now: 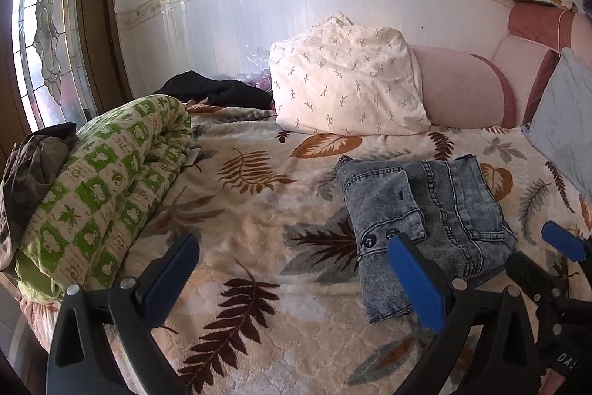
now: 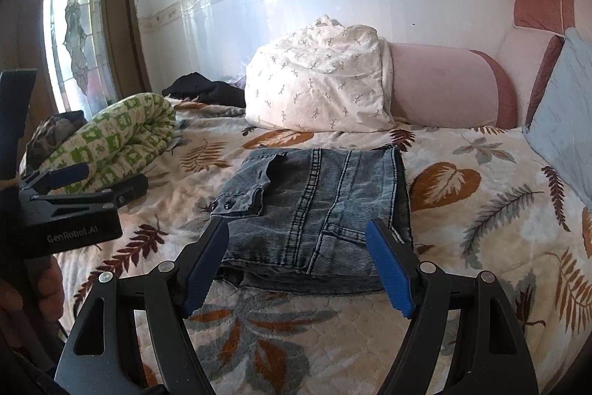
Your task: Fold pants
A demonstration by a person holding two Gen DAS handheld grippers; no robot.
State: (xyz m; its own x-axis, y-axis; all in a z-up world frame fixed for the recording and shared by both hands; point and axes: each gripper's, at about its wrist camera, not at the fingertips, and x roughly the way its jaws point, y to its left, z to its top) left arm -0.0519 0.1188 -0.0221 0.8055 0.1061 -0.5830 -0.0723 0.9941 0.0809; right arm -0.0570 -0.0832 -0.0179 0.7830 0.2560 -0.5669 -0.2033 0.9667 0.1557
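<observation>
The grey-blue denim pants [image 1: 425, 221] lie folded into a compact stack on the leaf-patterned bedspread [image 1: 240, 228]. In the right wrist view the pants [image 2: 318, 202] lie straight ahead, a buttoned pocket flap at their left. My right gripper [image 2: 298, 228] stands open, its blue pads on either side of the stack's near edge and not pressing on it. My left gripper [image 1: 292, 243] is open over bare bedspread, left of the pants, with nothing between its fingers. Each gripper shows in the other's view: the right gripper [image 1: 544, 254] at the far right, the left gripper [image 2: 111, 180] at the left.
A rolled green-and-cream quilt [image 1: 107, 187] lies along the bed's left side, a dark garment [image 1: 29, 165] beside it. A white pillow [image 1: 344, 84] and pink bolster [image 1: 458, 87] sit at the head, a black garment [image 1: 218, 91] by the wall, a pale blue pillow [image 1: 566, 121] at right.
</observation>
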